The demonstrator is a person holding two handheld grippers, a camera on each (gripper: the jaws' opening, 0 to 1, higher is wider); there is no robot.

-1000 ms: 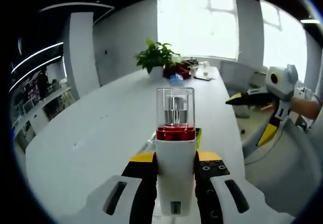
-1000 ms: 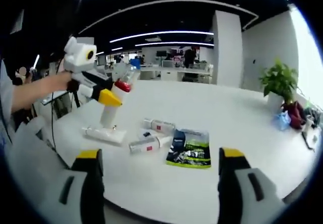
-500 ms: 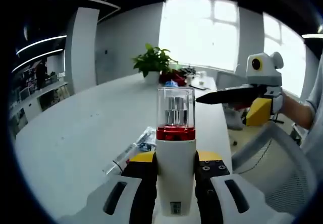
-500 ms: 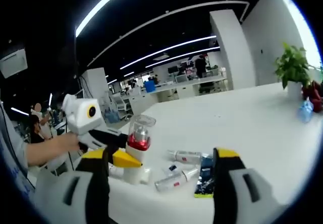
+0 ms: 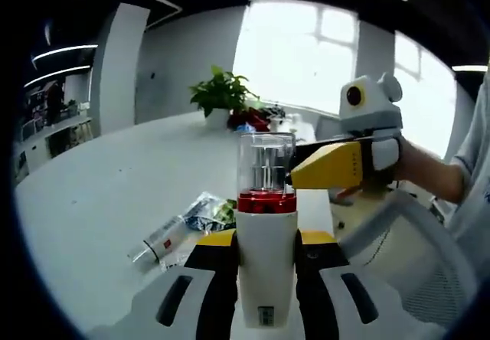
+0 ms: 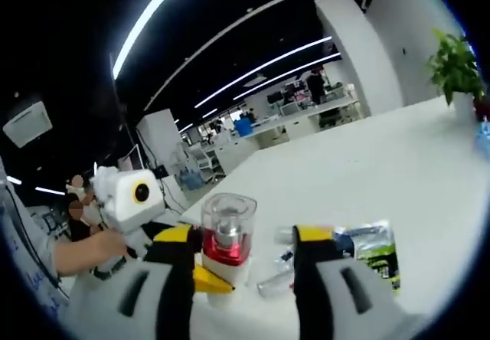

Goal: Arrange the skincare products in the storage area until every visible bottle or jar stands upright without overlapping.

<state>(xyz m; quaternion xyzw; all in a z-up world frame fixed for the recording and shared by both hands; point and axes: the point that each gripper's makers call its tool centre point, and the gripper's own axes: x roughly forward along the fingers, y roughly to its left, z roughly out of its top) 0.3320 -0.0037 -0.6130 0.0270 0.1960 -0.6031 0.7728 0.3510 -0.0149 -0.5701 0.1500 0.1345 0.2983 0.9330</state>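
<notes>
The main risk, as I judge it, is the white bottle (image 5: 266,267) slipping or being knocked askew while both grippers work on it. The left gripper (image 5: 266,279) is clenched on its body, holding it upright above the table (image 5: 99,202). In the right gripper view the right gripper (image 6: 239,271) has its jaws standing apart on either side of the bottle's clear cap (image 6: 227,221) and red collar, not pressing it. If that gripper closes off-centre or pushes sideways, the cap could pop off or the bottle could twist in the left grip and drop.

A second risk lies below: setting the bottle down on the things already lying there would leave it leaning or overlapping.

Around, largest first. The table runs away toward 12 o'clock in the left gripper view. A potted plant (image 5: 219,95) stands at its far end at about 11 o'clock, with some small red and blue things beside it, too blurred to name. A green and black sachet (image 6: 374,250) lies flat at 3 o'clock in the right gripper view. A tube (image 5: 162,238) lies on its side at 8 o'clock in the left gripper view, just beside the sachet; another small tube lies near it. These fallen pieces crowd the landing spot.
</notes>
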